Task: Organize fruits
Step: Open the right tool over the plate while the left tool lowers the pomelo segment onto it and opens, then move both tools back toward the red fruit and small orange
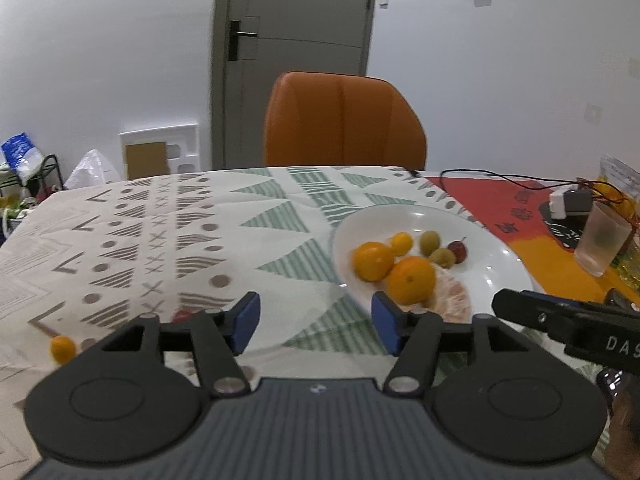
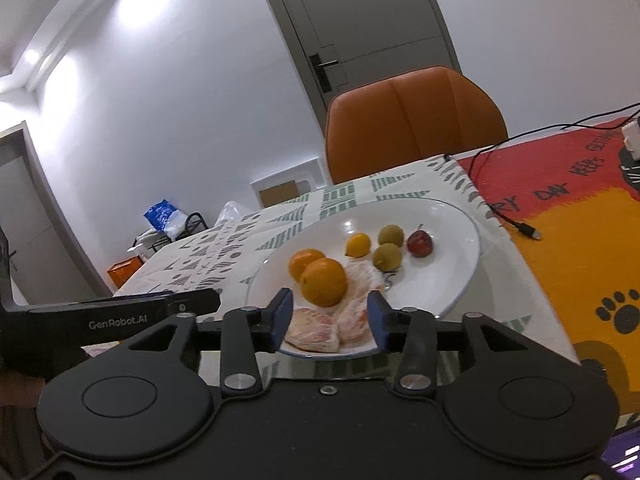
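Two markings: "GenRobot.AI" on left hand-held gripper [image 2: 128, 322], "DAS" on right [image 1: 580, 328].

Ahead and right of my left gripper [image 1: 316, 326] sits the plate [image 1: 500, 264], holding two oranges [image 1: 412, 282], touching. Behind them lie smaller fruits [image 1: 442, 257]. A kumquat [image 1: 63, 349] lies on the tablecloth [image 1: 160, 232], left.

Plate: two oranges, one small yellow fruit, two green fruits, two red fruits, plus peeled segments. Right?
Not quite. The right wrist view shows one red fruit on the plate, not two. The rest holds.
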Available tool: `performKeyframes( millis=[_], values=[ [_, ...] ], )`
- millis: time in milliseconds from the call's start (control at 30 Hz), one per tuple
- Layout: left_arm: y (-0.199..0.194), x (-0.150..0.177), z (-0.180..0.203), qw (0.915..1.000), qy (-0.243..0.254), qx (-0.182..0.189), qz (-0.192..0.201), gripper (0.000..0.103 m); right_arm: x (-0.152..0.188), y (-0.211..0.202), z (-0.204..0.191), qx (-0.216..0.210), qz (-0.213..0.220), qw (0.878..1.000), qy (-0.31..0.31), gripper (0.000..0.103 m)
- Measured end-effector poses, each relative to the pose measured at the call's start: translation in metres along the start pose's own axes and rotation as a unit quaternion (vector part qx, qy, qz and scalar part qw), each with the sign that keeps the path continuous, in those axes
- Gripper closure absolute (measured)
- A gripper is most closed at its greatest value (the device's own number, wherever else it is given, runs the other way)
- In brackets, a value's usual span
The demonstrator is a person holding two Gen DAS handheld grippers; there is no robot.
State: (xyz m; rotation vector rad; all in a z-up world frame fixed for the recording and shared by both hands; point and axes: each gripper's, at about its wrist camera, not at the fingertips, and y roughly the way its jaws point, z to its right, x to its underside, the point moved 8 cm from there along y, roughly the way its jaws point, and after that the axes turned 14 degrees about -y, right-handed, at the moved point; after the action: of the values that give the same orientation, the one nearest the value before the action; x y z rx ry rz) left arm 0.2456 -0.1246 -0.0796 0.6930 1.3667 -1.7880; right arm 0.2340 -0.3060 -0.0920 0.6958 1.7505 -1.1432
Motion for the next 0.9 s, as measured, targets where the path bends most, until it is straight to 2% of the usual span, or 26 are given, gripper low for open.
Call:
performKeyframes(
  millis=[100, 233, 400, 633, 900],
  values=[
    [-0.006, 0.0, -0.012, 0.9999, -0.006, -0.008, 0.0, 0.037, -0.002, 0.001, -0.009, -0.006, 0.002, 1.0, -0.006, 0.051],
    [-0.016, -0.001, -0.027, 0.9997, -0.008, -0.02, 0.007, 0.028, -0.004, 0.004, -0.023, -0.016, 0.003, 1.0, -0.016, 0.042],
    [-0.025, -0.001, -0.046, 0.9993, -0.014, -0.032, 0.01, 0.026, -0.004, 0.01, -0.04, -0.03, -0.001, 0.999, -0.025, 0.034],
    [-0.035, 0.002, -0.074, 0.9984, -0.03, -0.047, 0.009, 0.023, -0.005, 0.015, -0.063, -0.048, 0.001, 0.998, -0.035, 0.014],
    [-0.045, 0.003, -0.102, 0.9969, -0.048, -0.06, 0.014, 0.022, -0.004, 0.023, -0.091, -0.067, -0.006, 0.996, -0.052, 0.011]
  ],
)
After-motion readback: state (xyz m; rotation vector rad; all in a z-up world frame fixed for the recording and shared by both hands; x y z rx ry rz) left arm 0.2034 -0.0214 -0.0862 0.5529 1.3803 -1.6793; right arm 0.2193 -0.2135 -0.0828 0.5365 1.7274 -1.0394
